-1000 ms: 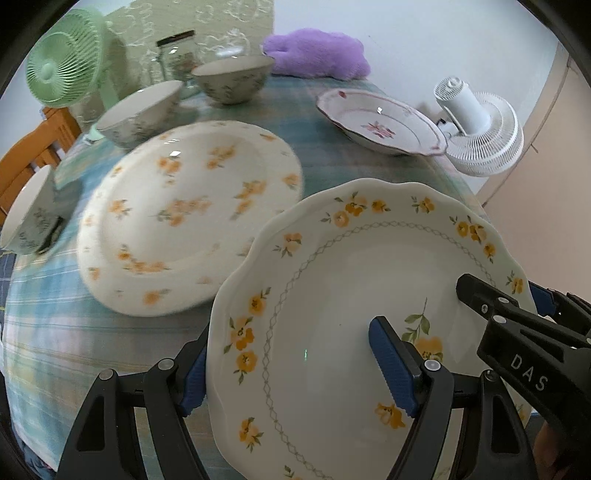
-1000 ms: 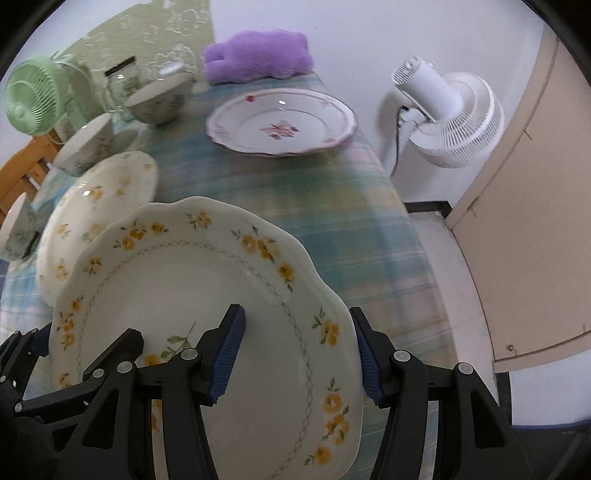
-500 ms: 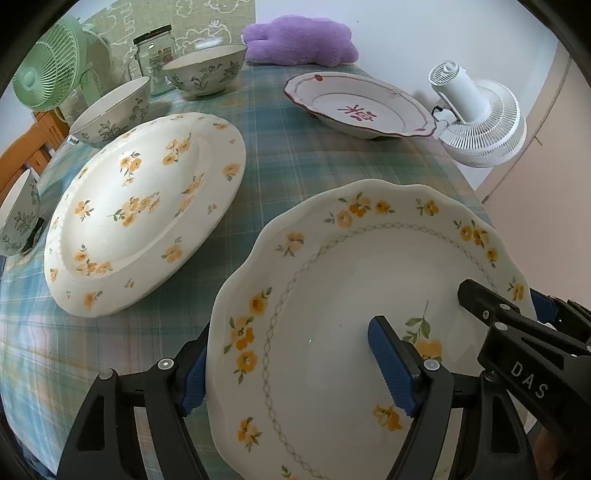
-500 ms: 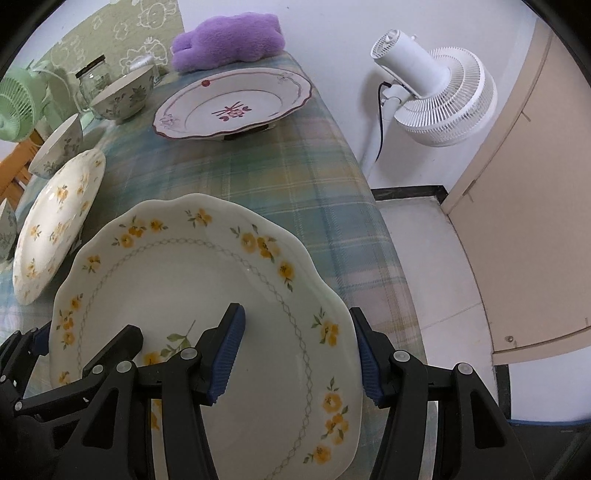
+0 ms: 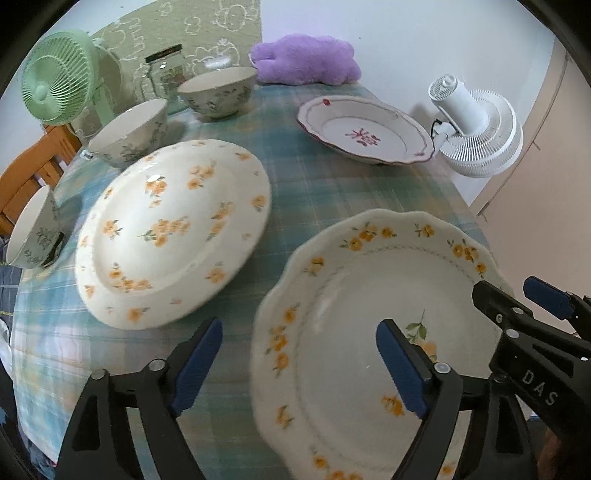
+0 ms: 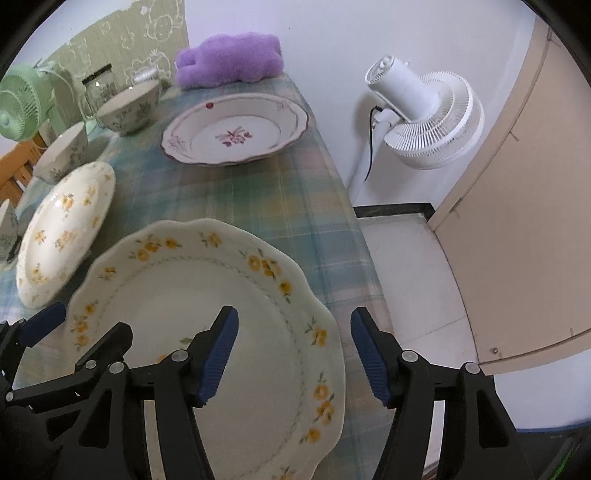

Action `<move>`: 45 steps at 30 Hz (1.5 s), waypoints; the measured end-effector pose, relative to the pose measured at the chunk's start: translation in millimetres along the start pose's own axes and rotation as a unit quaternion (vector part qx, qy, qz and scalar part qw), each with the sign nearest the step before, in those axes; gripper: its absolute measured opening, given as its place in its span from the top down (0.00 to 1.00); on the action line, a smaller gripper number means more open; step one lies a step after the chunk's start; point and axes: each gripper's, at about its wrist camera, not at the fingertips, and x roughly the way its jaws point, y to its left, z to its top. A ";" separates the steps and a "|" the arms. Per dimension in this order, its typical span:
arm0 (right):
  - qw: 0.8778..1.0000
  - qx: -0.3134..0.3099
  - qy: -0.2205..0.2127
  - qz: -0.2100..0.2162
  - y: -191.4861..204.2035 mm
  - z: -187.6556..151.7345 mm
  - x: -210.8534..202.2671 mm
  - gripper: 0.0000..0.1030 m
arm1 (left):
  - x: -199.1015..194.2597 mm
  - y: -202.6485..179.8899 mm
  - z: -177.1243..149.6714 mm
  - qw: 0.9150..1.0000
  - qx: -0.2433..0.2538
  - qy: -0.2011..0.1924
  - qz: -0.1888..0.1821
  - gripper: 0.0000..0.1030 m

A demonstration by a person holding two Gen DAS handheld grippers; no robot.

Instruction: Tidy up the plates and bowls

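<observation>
Left wrist view: my left gripper [image 5: 299,363] and right gripper [image 6: 291,354] opening, clear of scalloped yellow-flower ceramic plate [image 5: 369,317]; withdraw gently, avoid nudging rim.

1. My desk [image 6: 295,199] wears a pale blue-green plaid cloth.
2. Behind its far edge stands a white wall [image 6: 314,37], with a green patterned hanging [image 5: 207,29] at the far left corner.
3. A white fan [image 6: 424,114] stands past the right edge, beside a beige door [image 6: 535,221].
4. A wooden chair [image 5: 26,173] sits at the left edge.
</observation>
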 end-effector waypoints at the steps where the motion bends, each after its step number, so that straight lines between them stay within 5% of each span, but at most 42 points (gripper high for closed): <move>1: 1.000 0.001 -0.002 0.002 1.5 -0.8 -3.8 0.34 | -3.3 4.1 -0.4 1.000 -0.002 -0.002 -0.001 0.12; 27: 0.999 0.008 -0.050 0.016 160.4 4.1 -56.8 0.21 | -38.7 161.6 7.9 0.999 0.010 -0.045 0.001 0.02; 45: 0.998 -0.028 -0.043 0.035 193.5 82.9 17.2 0.21 | 32.9 182.6 69.3 0.998 -0.046 -0.030 0.028 0.02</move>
